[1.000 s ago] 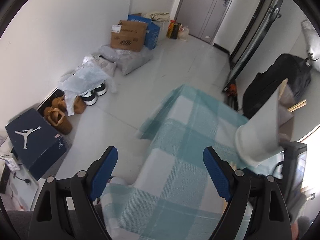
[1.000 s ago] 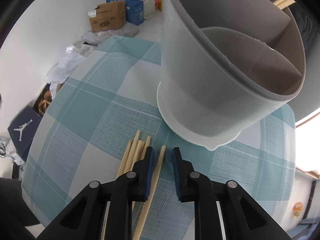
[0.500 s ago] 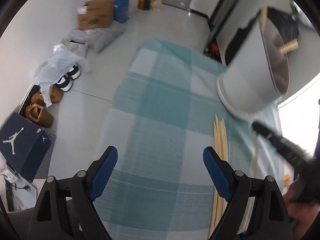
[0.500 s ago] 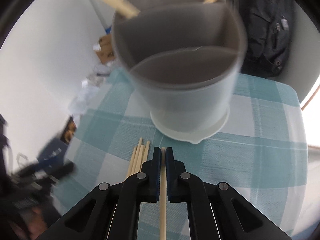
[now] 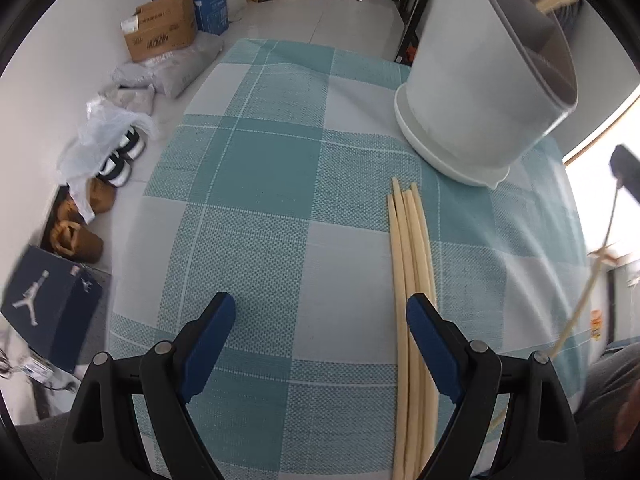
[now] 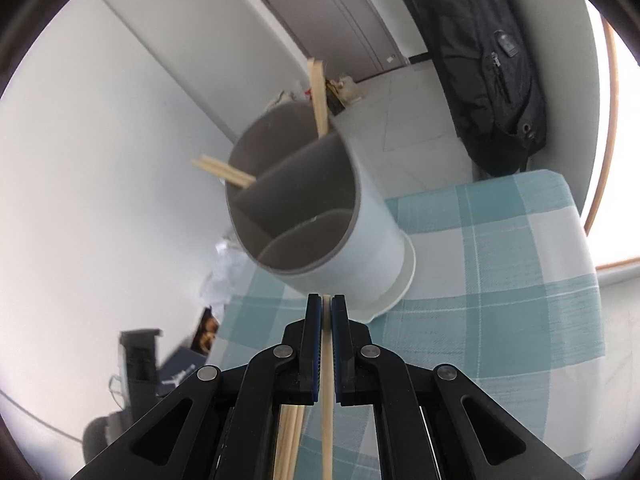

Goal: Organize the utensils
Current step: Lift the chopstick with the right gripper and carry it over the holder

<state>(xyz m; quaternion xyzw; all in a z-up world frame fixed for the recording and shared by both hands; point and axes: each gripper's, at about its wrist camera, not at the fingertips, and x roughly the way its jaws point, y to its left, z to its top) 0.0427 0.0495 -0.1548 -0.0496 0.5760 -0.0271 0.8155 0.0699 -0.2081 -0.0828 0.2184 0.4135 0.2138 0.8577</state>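
A grey divided utensil holder (image 5: 472,80) (image 6: 320,216) stands on the checked teal tablecloth (image 5: 260,184). Several chopsticks (image 6: 320,92) lean in its far compartment. A bundle of loose wooden chopsticks (image 5: 412,248) lies in front of the holder. My left gripper (image 5: 320,332) hovers open above the cloth, its right pad over the bundle and nothing between the pads. My right gripper (image 6: 327,302) is shut on a single chopstick (image 6: 327,380), held above the table and pointing toward the holder. In the left wrist view this gripper (image 5: 626,172) appears at the right edge, with the chopstick (image 5: 588,280) hanging from it.
A black backpack (image 6: 492,64) leans against the wall beyond the table. To the table's left, the floor holds cardboard boxes (image 5: 160,32), plastic bags, shoes (image 5: 120,156) and a dark shoebox (image 5: 44,300). The cloth's left edge drops to the floor.
My right gripper closed on one chopstick and lifted it off the cloth, tilting up toward the holder's mouth. My left gripper swung over the table until the bundle lay under its right pad.
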